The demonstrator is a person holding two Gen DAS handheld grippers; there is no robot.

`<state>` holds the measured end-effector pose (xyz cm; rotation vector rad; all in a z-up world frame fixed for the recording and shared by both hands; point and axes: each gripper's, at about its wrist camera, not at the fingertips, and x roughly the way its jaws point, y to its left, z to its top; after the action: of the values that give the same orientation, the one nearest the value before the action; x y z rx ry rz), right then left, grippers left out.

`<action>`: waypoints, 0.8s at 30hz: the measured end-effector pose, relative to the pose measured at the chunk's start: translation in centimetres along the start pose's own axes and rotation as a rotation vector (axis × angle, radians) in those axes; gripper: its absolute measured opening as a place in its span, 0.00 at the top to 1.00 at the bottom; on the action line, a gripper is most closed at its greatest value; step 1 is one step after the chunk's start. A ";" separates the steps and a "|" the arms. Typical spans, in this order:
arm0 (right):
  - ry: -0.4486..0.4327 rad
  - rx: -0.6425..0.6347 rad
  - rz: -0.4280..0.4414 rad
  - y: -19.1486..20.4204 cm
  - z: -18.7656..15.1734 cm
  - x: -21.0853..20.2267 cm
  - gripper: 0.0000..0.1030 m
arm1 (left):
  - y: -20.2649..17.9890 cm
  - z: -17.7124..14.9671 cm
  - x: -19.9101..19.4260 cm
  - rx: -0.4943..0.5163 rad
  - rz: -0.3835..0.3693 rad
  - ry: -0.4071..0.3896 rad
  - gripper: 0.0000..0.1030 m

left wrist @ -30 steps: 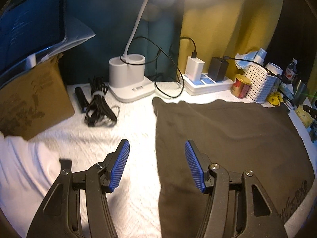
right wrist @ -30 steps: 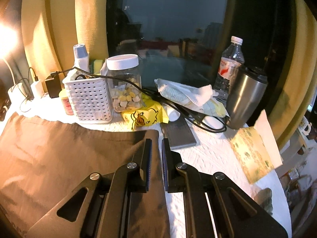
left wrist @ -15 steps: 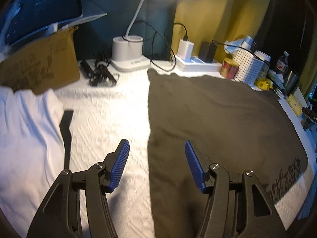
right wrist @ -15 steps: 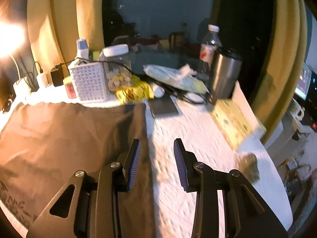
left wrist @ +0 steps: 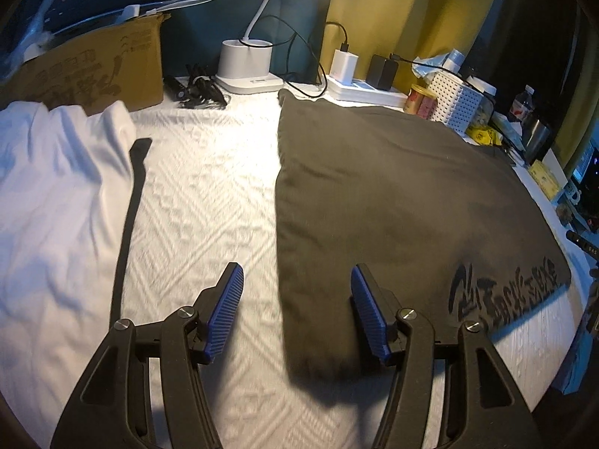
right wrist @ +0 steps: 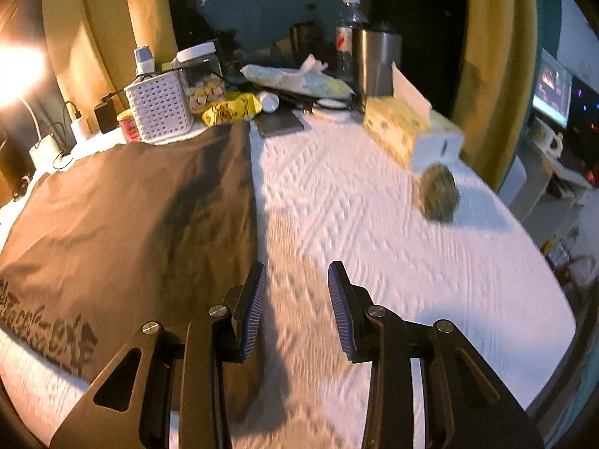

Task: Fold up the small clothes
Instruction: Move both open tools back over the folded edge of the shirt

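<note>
Nearest the lens: left tool [left wrist: 295,316], blue ribbed pads [left wrist: 224,318] well apart, nothing between them but cloth and cover below; left edge of dark garment [left wrist: 393,194] runs under the gap, untouched as far as visible. Right tool [right wrist: 297,307], pads parted to a moderate gap, empty, poised over white textured tabletop cover [right wrist: 374,232] just beside the garment's right edge [right wrist: 142,202].

Mid-field: dark garment spread flat on the tabletop, printed lettering [left wrist: 505,295] near its front right corner. Left of it, bare cover, then white garment [left wrist: 56,194] lying rumpled. Right of it, small mottled grey-green lump [right wrist: 440,194], identity unclear, beside a yellow-patterned tissue box [right wrist: 408,131].

Far edge, containers:
- Cardboard box [left wrist: 93,71], far left; contents hidden.
- White lamp base [left wrist: 247,67] with a cup-shaped holder; contents not visible; cables beside it.
- Power strip [left wrist: 367,89] carrying one white and one black adapter.
- Small red-and-gold tin [left wrist: 421,99], closed.
- White perforated basket [right wrist: 159,112]; holding a bottle with a pale cap, otherwise unclear.
- Clear jar [right wrist: 202,78], white lid on, partly filled with pale yellow and white pieces.
- Yellow printed packet [right wrist: 232,110] lying in front of the jar.
- Steel tumbler [right wrist: 376,60], upright; contents not visible.
- Plastic water bottle [right wrist: 348,37] behind the tumbler, capped.
</note>
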<state>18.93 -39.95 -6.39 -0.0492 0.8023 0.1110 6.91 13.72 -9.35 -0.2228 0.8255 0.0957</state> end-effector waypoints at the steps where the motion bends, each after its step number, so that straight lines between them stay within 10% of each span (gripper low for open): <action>1: 0.004 0.007 0.006 0.0 -0.4 -0.1 0.64 | 0.0 -0.3 -0.1 0.008 0.017 0.002 0.42; 17: 0.042 0.032 0.107 2.1 -5.0 -1.7 0.65 | -1.8 -2.9 -0.7 0.107 0.035 0.006 0.43; 21: -0.009 -0.018 0.057 3.5 -5.6 -1.8 0.74 | -2.6 -3.1 -0.8 0.130 -0.046 0.013 0.91; 24: -0.003 -0.046 0.080 4.2 -5.3 -1.7 0.92 | -3.3 -3.1 -1.1 0.155 -0.044 0.019 0.93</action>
<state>13.52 -36.41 -8.88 -0.0601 0.7986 0.2052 4.48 9.82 -10.11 -0.0960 0.8419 -0.0123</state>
